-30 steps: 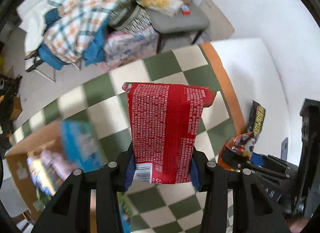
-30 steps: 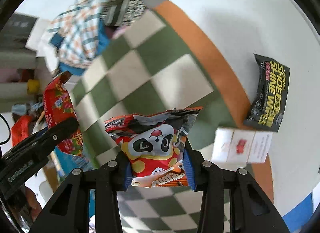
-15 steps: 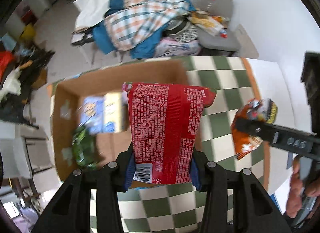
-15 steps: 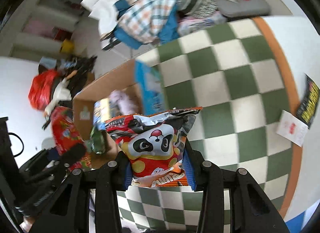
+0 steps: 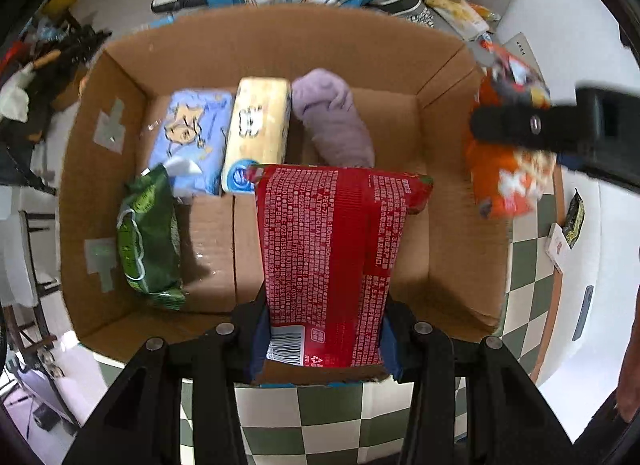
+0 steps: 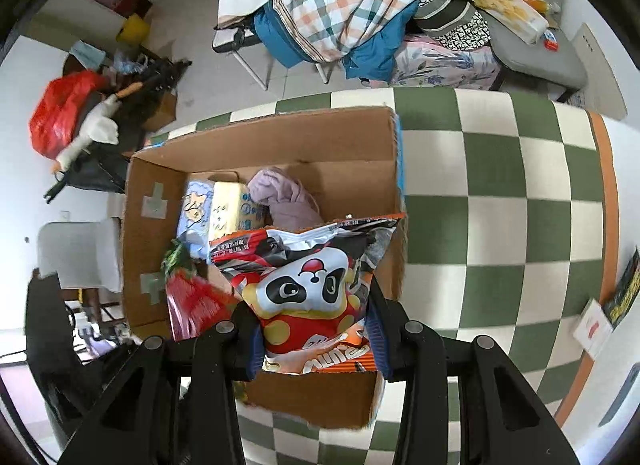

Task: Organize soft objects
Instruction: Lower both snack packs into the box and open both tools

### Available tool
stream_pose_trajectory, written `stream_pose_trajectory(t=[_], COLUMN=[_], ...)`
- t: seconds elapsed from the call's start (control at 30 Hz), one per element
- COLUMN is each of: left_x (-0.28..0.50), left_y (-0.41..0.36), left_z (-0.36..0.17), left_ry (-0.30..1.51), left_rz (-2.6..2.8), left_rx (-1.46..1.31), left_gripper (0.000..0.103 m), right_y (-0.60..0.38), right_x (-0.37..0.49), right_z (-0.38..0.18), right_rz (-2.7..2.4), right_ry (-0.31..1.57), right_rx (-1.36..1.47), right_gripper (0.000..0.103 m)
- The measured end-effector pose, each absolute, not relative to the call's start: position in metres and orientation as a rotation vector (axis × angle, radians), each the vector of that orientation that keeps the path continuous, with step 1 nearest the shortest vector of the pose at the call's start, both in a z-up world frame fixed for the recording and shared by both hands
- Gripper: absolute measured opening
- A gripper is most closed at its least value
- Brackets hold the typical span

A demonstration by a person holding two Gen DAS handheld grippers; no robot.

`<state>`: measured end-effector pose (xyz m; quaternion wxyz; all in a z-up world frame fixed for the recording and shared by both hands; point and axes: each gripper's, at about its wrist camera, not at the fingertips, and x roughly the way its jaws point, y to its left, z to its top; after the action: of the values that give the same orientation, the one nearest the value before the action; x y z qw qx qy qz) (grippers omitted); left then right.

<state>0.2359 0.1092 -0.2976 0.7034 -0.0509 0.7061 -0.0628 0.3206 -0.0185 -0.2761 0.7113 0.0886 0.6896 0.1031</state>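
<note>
My left gripper (image 5: 324,341) is shut on a red snack packet (image 5: 332,261), which hangs above the open cardboard box (image 5: 276,41). In the right wrist view my right gripper (image 6: 314,339) is shut on an orange panda snack bag (image 6: 308,289), held over the box's (image 6: 280,133) right side. That same panda bag (image 5: 508,161) shows blurred over the box's right wall in the left wrist view. Inside the box lie a blue tissue pack (image 5: 192,137), a yellow tissue pack (image 5: 260,125), a lilac cloth roll (image 5: 332,121) and a green packet (image 5: 148,237).
The box stands on a green-and-white checked tablecloth (image 6: 504,201) with an orange border. A black-and-yellow wipes packet (image 6: 624,289) and a white card (image 6: 592,325) lie at the table's right edge. Chairs piled with plaid laundry (image 6: 360,1) stand beyond the table.
Both grippers have carried their packets leftward from the checked cloth to above the box. The box now fills the left wrist view, and the grips are unchanged.
</note>
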Motion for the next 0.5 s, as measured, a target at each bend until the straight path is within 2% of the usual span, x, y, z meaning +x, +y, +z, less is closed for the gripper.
stream_pose_trajectory(t=[0.5], left_x=[0.254], left_y=[0.114], left_z=[-0.328], left_ry=[1.634], left_rz=[-0.100], left_rx=[-0.138], left_gripper=[0.044], right_y=[0.002], right_x=[0.380], right_z=[-0.317], right_rz=[0.154], right_ry=[1.541], right_rx=[0.077], right_gripper=[0.045])
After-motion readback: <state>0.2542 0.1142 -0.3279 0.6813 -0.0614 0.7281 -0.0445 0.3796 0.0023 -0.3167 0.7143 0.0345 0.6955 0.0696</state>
